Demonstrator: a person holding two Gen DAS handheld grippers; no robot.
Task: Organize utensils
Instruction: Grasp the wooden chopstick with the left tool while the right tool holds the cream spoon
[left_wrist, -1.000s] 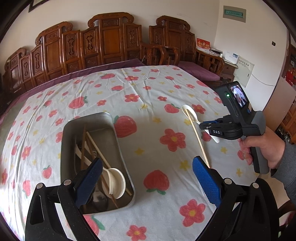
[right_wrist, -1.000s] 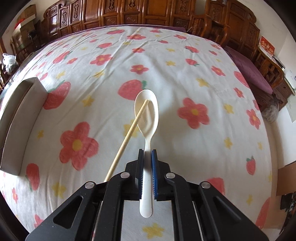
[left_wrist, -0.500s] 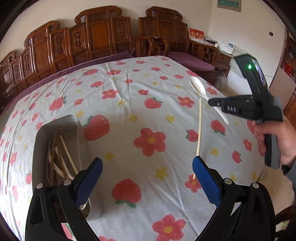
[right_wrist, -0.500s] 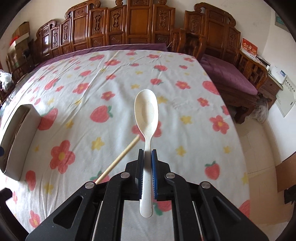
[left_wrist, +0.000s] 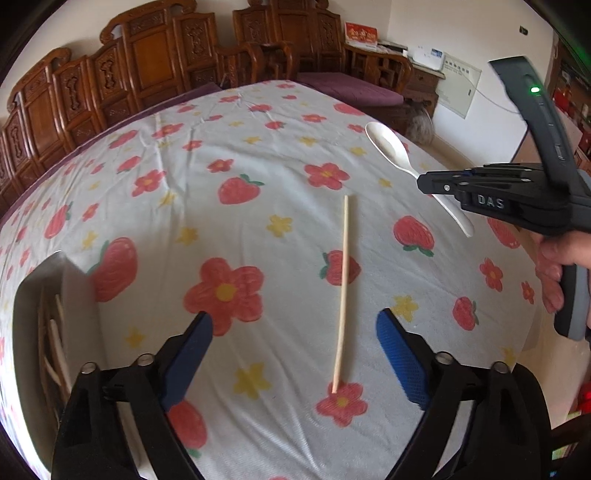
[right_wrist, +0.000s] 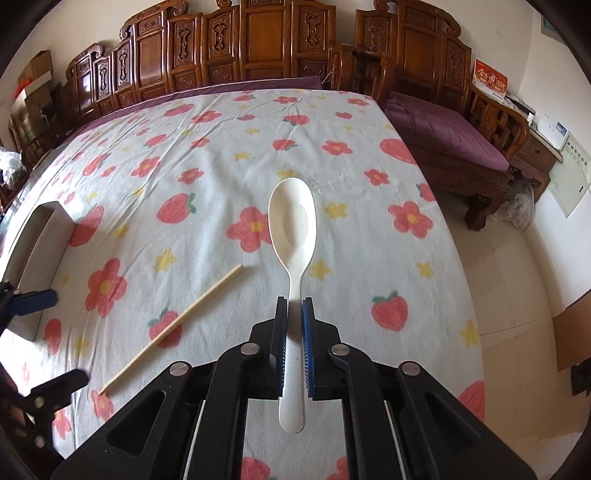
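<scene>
My right gripper (right_wrist: 294, 306) is shut on the handle of a white spoon (right_wrist: 292, 225) and holds it above the table, bowl pointing forward; it also shows in the left wrist view (left_wrist: 424, 182) with the spoon (left_wrist: 386, 142). A single wooden chopstick (left_wrist: 342, 291) lies on the floral tablecloth; it also shows in the right wrist view (right_wrist: 173, 326). My left gripper (left_wrist: 291, 354) is open and empty, low over the table, with the chopstick's near end between its fingers. A metal tray (left_wrist: 33, 332) at the left holds several chopsticks and spoons.
The tray's outer wall (right_wrist: 37, 254) stands at the left in the right wrist view. Carved wooden chairs (right_wrist: 258, 44) line the far side of the table. A purple-cushioned bench (right_wrist: 450, 133) and the floor lie past the right table edge.
My left gripper has swung right, away from the tray, and now frames the chopstick. My right gripper has lifted the spoon off the table, leaving the chopstick lying there.
</scene>
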